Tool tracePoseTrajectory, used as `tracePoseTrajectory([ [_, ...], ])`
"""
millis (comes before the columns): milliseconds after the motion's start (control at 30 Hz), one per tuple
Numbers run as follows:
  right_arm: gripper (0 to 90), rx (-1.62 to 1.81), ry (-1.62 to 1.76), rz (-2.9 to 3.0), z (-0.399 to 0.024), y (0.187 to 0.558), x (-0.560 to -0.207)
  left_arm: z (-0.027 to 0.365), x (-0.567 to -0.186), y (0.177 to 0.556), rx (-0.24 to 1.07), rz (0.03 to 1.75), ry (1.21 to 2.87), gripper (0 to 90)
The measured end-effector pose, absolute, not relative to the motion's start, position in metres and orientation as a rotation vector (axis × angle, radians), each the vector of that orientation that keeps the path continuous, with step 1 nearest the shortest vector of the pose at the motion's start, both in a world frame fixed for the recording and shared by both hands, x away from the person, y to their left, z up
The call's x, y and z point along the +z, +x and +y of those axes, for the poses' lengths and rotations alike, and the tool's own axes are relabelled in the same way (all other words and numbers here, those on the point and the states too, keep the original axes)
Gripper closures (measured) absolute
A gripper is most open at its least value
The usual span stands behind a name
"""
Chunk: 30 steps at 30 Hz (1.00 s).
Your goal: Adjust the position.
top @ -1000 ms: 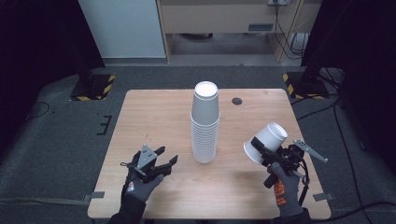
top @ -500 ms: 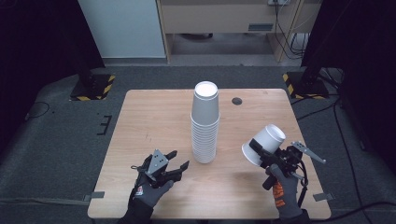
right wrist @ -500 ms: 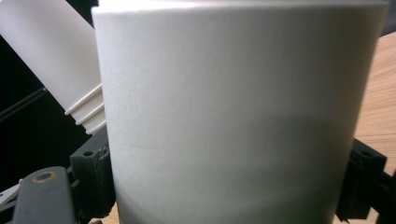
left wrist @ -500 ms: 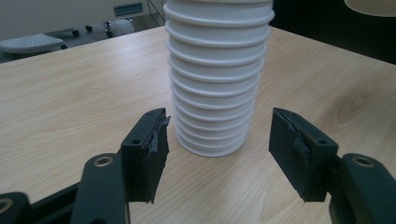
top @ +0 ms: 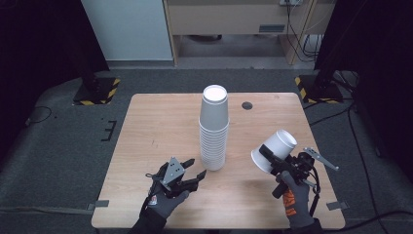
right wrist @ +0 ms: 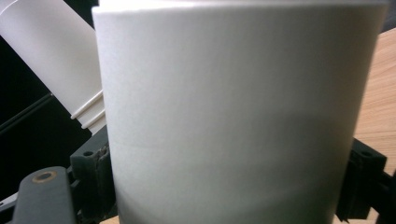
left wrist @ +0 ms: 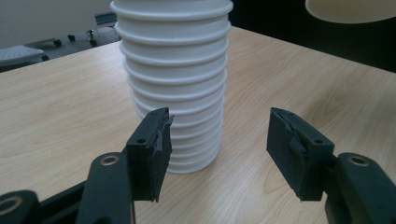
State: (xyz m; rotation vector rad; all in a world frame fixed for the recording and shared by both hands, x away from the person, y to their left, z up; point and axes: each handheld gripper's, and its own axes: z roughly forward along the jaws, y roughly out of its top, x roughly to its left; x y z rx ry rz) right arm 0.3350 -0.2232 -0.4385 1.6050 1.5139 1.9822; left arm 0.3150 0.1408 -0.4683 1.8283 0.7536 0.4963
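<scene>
The left hand (top: 163,202) reaches in low over the table (top: 146,126), its left gripper (top: 192,173) aimed at the foot of the cup stack (top: 213,129), jaws wide apart and empty. The stack stands upright just ahead of them. The right gripper (top: 267,157) is raised, jaws clamped across a single cup (top: 273,150); the cup tilts, its closed base up and away.
</scene>
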Motion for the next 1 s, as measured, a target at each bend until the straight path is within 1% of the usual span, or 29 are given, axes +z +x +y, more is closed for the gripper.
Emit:
tracePoseTrajectory([
  [333,15.7,2.013,1.623,1.495,-0.221,0.336,-0.439,0.115,-0.463,0.315,0.489,0.678,1.812,40.1],
  [700,15.7,2.027,1.638,1.487,-0.221,0.336,-0.441,0.09,-0.462,0.318,0.456,0.635,1.799,41.2],
  [1000,15.7,2.033,1.639,1.488,-0.222,0.336,-0.441,0.075,-0.459,0.324,0.453,0.617,1.794,42.0],
])
